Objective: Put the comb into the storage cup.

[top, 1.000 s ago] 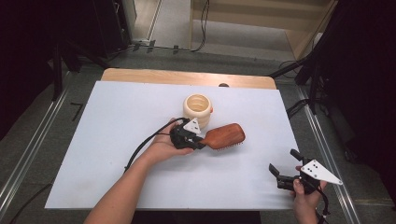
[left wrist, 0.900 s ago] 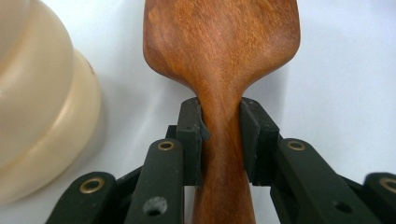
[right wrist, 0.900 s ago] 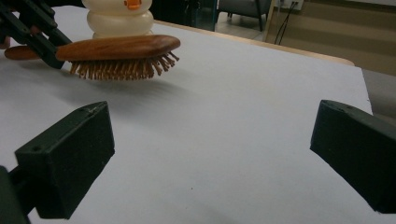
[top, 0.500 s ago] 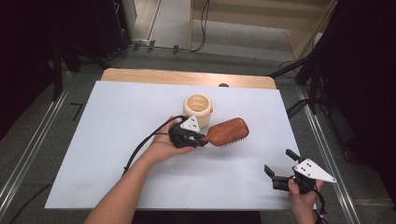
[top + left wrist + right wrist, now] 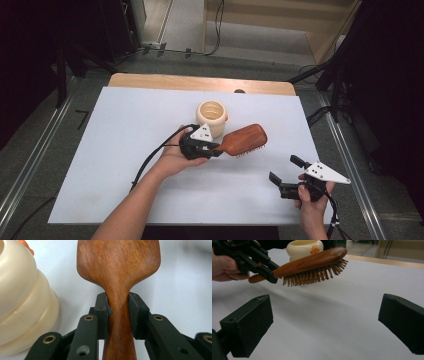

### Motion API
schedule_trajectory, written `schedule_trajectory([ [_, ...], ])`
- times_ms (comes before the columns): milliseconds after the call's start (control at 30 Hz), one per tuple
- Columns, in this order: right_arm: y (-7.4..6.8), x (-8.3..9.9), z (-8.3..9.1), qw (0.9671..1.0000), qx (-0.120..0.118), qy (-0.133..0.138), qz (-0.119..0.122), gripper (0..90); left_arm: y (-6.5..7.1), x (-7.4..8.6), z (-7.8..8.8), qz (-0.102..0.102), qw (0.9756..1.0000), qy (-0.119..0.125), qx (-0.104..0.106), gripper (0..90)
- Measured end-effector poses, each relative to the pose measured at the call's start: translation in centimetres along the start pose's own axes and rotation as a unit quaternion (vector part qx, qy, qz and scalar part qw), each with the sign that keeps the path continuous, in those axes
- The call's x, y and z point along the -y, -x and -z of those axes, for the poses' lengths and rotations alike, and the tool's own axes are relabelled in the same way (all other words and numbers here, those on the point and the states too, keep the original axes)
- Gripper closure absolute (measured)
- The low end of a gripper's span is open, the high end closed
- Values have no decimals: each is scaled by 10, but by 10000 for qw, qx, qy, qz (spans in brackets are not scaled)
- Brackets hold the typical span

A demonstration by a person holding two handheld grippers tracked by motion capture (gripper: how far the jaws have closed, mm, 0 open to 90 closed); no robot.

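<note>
Surface: white sheet over a wooden board, bare but for two items near centre. Cream ribbed cup: upright, just past centre toward 12 o'clock, orange mark on its far side. Wooden hairbrush: lifted off the surface, bristles down, head pointing toward 2 o'clock, just beside the cup at its 4 o'clock. Left gripper: fingers closed on the brush's narrow neck only. Right gripper: near the 5 o'clock corner, fingers spread wide, empty. Risks, as judged: the heavy head may pivot or slip in so narrow a pinch; a swing toward 11 o'clock could knock the cup over.
</note>
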State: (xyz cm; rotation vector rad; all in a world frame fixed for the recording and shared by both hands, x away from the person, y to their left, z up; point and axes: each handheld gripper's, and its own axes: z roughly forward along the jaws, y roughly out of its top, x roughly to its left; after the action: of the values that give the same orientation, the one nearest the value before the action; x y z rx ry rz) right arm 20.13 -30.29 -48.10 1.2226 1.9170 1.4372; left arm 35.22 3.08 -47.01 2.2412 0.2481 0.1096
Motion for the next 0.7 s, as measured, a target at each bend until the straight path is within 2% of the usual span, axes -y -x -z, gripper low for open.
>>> schedule_trajectory([
  [167,-6,-11,-9,9995,-125,31,-301,0,4,0,5,41,9998,176,-72,718],
  [300,-15,-23,-22,9982,-302,39,-510,0,8,-1,9,-12,9996,239,-137,718],
  [400,-18,-28,-29,9978,-341,47,-558,0,12,-1,12,-51,9993,307,-191,718],
  [600,-28,-40,-51,9954,-332,-63,-902,0,18,3,16,-60,9987,429,-268,718],
  [700,-29,-41,-56,9942,-365,-52,-1006,0,20,5,18,-42,9982,513,-315,718],
])
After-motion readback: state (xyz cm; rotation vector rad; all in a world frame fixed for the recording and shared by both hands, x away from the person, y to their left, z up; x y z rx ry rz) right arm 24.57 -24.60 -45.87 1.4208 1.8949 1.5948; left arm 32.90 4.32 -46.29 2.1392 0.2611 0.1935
